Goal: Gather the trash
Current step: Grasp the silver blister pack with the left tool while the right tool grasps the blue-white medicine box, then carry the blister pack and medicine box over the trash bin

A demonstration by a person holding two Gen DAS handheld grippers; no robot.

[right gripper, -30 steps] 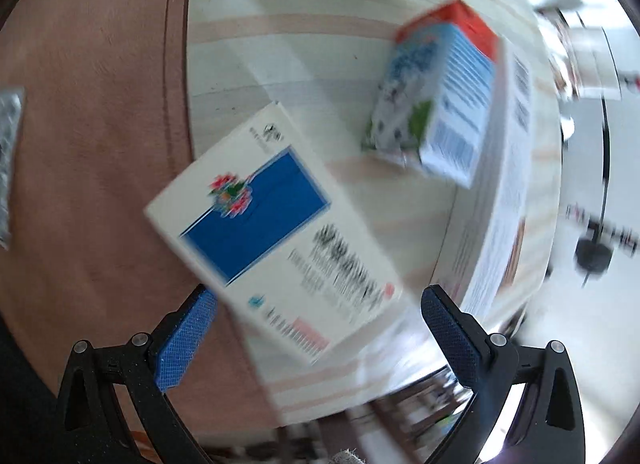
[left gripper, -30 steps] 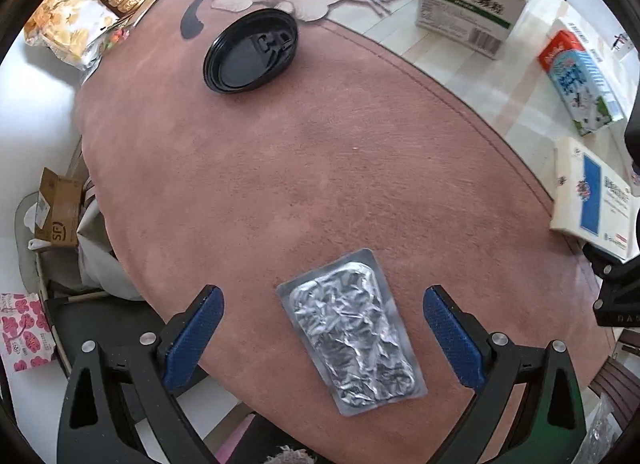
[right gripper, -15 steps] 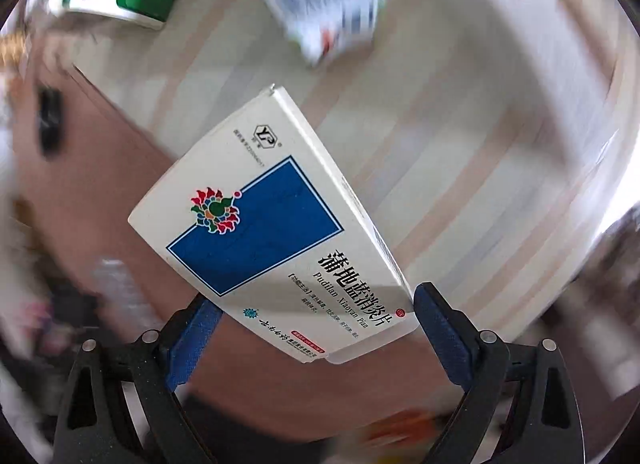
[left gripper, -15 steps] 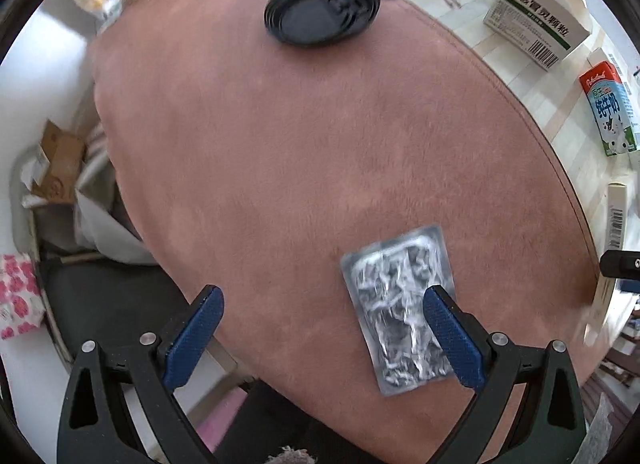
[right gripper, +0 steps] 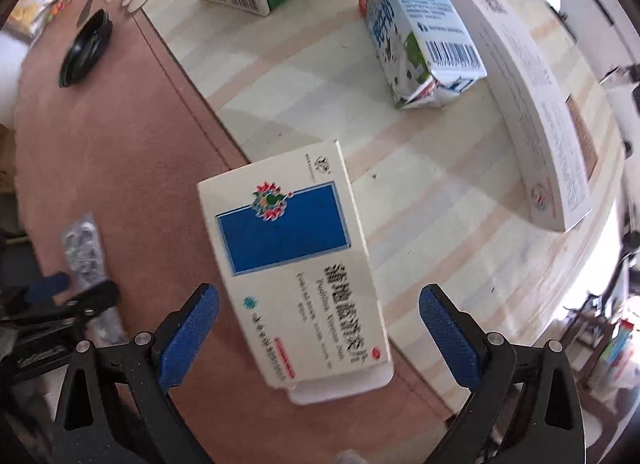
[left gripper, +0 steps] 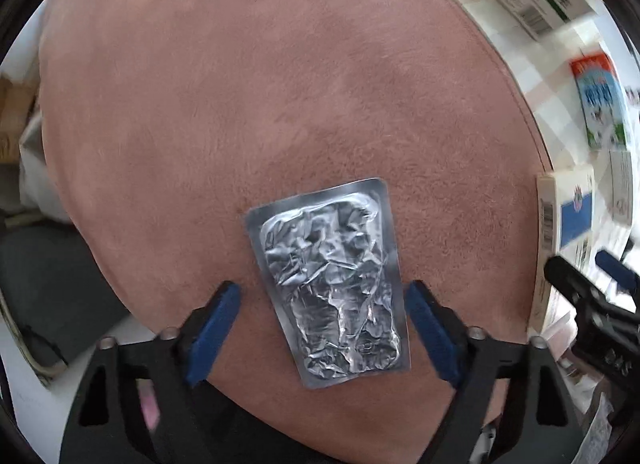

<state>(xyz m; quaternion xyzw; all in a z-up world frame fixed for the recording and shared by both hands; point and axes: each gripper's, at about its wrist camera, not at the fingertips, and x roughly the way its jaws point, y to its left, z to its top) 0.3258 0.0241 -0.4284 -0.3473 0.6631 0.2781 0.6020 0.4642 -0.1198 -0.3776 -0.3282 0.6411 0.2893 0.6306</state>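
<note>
The left gripper stands spread around one foil blister pack near the brown mat's six o'clock edge. The right gripper stands spread around one blue-and-white medicine box; two more boxes and one milk carton lie at twelve to two o'clock.

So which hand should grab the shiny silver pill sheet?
Probably the left. The left gripper is open with the foil pill sheet lying right between its fingers; the right gripper sits around the white medicine box instead.
</note>
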